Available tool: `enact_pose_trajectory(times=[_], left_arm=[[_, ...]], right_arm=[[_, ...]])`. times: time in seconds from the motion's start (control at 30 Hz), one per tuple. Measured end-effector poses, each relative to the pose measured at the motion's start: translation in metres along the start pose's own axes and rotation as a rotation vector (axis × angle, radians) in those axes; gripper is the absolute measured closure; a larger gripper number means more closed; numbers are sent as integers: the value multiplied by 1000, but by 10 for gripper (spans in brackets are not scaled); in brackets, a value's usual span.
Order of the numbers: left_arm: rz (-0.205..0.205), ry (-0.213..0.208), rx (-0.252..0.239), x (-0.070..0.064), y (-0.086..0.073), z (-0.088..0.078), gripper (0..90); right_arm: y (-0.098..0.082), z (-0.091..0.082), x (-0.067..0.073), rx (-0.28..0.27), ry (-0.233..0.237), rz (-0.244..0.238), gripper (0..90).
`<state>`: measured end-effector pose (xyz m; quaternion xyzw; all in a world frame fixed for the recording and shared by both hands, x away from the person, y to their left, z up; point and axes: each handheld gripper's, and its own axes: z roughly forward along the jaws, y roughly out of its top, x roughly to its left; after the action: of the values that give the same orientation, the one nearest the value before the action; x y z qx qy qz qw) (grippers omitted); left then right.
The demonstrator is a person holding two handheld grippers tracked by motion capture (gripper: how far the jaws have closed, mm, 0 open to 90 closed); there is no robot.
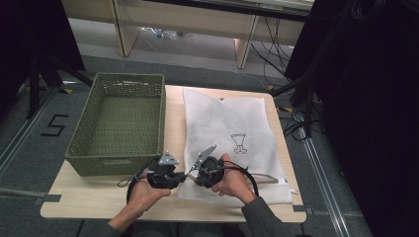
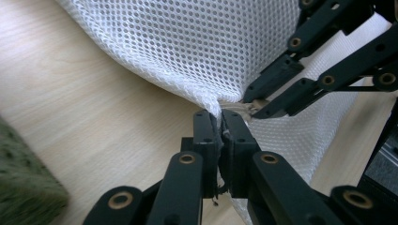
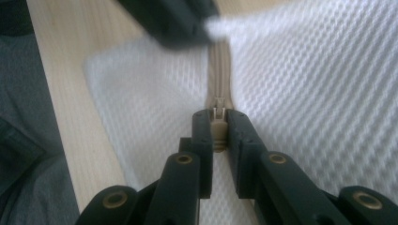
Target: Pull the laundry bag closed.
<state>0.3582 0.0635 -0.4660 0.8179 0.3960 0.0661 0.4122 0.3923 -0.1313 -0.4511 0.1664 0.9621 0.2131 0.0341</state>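
Two grips on one bag right now, and you've placed both well. Your left gripper (image 2: pixel 219 123) is clamped on a pinch of the white mesh laundry bag (image 1: pixel 232 123) at its near corner, the fabric bunched between the pads and lifted a little off the wooden table (image 1: pixel 99 197). Your right gripper (image 3: pixel 218 125) is clenched on the beige zipper pull (image 3: pixel 218 133), with the zipper tape (image 3: pixel 218 70) running straight away from the jaws across the mesh.

That bag is going to behave like cloth: light, limp, no stiffness at all. It drapes and puckers wherever you take it, so a pull on the slider alone would most likely drag the whole bag along. Your left pinch, just beside the slider at the end of the tape, is the anchor, and that looks like the right spot. The pull itself is small, hard and probably slick, so keep it seated between the pads or it may pop out. The mesh looks open enough to snag, so go easy on sideways tugs.

From the high view, the bag lies flat on the right half of the table, just beside the green woven basket (image 1: pixel 118 118). Its long axis runs away from you toward the far edge, and the zippered short end sits nearest you, crosswise, so I'd judge the slider's travel to be along that near edge, off to your right.
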Motion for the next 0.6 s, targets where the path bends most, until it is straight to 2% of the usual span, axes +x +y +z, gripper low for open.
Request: enact_pose_trajectory(times=[0.03, 0.23, 0.3, 0.4, 0.5, 0.6], left_arm=[[-6, -1, -2, 1, 0, -2, 852], [1, -4, -2, 0, 0, -3, 852], [3, -1, -2, 0, 0, -4, 852], [-1, 0, -8, 1, 0, -5, 851], [4, 4, -8, 1, 0, -5, 850], [5, 9, -7, 1, 0, -6, 850]], right_arm=[[-1, -2, 0, 5, 1, 23, 828], [-7, -7, 1, 7, -9, 16, 828], [-10, -8, 0, 20, -22, -2, 828], [-14, -10, -1, 24, -30, 19, 828], [-18, -13, -2, 14, -31, 18, 828], [-23, -16, -3, 31, -48, 27, 828]])
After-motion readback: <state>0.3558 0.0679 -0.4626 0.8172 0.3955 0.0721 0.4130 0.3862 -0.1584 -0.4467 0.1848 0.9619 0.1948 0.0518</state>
